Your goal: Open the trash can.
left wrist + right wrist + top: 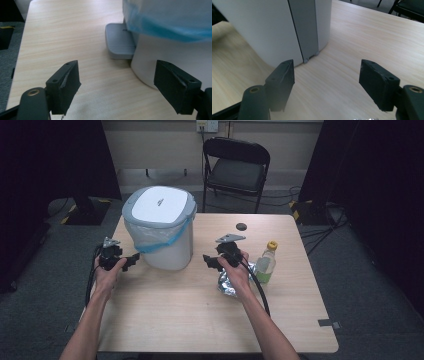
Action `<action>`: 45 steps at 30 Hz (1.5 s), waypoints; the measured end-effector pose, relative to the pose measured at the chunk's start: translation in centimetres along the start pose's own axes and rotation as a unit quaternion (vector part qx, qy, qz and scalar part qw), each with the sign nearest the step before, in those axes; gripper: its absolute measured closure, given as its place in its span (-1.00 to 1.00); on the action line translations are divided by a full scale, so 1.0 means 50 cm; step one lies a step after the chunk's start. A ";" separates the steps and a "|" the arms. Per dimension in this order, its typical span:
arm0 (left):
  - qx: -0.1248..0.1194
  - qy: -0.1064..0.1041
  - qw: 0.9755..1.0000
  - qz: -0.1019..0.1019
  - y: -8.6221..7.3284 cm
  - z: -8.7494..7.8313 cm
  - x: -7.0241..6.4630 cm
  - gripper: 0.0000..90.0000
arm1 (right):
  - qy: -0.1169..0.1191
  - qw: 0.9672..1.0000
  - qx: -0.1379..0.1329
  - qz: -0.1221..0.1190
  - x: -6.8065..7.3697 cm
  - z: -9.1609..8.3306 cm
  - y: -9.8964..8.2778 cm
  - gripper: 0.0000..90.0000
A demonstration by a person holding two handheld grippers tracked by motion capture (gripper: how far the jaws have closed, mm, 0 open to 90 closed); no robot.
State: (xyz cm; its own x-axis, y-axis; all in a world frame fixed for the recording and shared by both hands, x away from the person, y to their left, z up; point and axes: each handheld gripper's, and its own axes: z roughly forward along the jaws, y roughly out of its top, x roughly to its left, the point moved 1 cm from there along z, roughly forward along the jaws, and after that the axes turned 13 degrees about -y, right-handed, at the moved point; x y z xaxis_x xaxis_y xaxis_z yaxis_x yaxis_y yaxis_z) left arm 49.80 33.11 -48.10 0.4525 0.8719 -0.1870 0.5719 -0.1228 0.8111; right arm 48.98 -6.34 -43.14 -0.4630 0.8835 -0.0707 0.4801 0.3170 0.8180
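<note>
A white pedal bin (160, 227) with a grey-rimmed lid and a blue bag liner stands on the left half of the wooden table (200, 320). My left gripper (131, 261) is just left of the bin, jaws pointing at it. In the left gripper view the jaws (117, 85) stand open and empty, with the bin's grey foot pedal (119, 41) and white wall (175, 50) close ahead. My right gripper (209, 261) sits just right of the bin. Its jaws (327, 82) are open and empty, facing the bin's wall (269, 30) and grey hinge strip.
A crumpled foil wrapper (225, 282) lies under my right hand. A plastic bottle (266, 262) with a yellow cap and green label stands to its right. A small dark disc (241, 226) lies near the far edge. A black folding chair (237, 167) stands behind the table.
</note>
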 end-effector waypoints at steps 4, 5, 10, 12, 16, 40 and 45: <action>-0.004 0.010 0.999 -0.030 -0.006 0.017 0.020 -0.48 | -0.018 1.000 0.004 -0.018 0.013 0.042 0.014 -0.39; -0.001 0.028 0.999 -0.017 -0.008 0.022 0.022 -0.48 | -0.020 1.000 0.009 -0.021 0.014 0.053 0.016 -0.40; -0.002 0.037 0.999 -0.014 0.011 0.036 0.032 -0.46 | -0.029 1.000 0.007 0.007 0.009 0.094 0.022 -0.38; -0.003 0.035 0.999 -0.015 0.014 0.040 0.029 -0.45 | -0.029 0.999 0.013 0.004 0.012 0.105 0.031 -0.40; 0.018 0.018 0.999 -0.021 0.020 0.053 0.034 -0.46 | -0.036 0.999 0.004 0.020 0.016 0.118 0.044 -0.38; -0.019 -0.049 0.998 0.016 0.025 0.057 0.015 0.55 | 0.008 0.999 -0.032 -0.004 0.039 0.128 0.059 0.27; -0.013 -0.058 0.998 0.036 0.016 0.047 -0.013 0.52 | 0.021 0.999 -0.035 0.012 0.024 0.117 0.043 0.31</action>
State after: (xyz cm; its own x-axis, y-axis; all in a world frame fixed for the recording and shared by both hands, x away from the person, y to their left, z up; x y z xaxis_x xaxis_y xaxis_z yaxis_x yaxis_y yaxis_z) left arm 51.56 31.33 -48.65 0.5686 0.8008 -0.1885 0.5173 -0.1699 0.8387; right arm 53.80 -2.59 -44.79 -0.4835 0.8749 -0.0289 0.4381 0.2705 0.8573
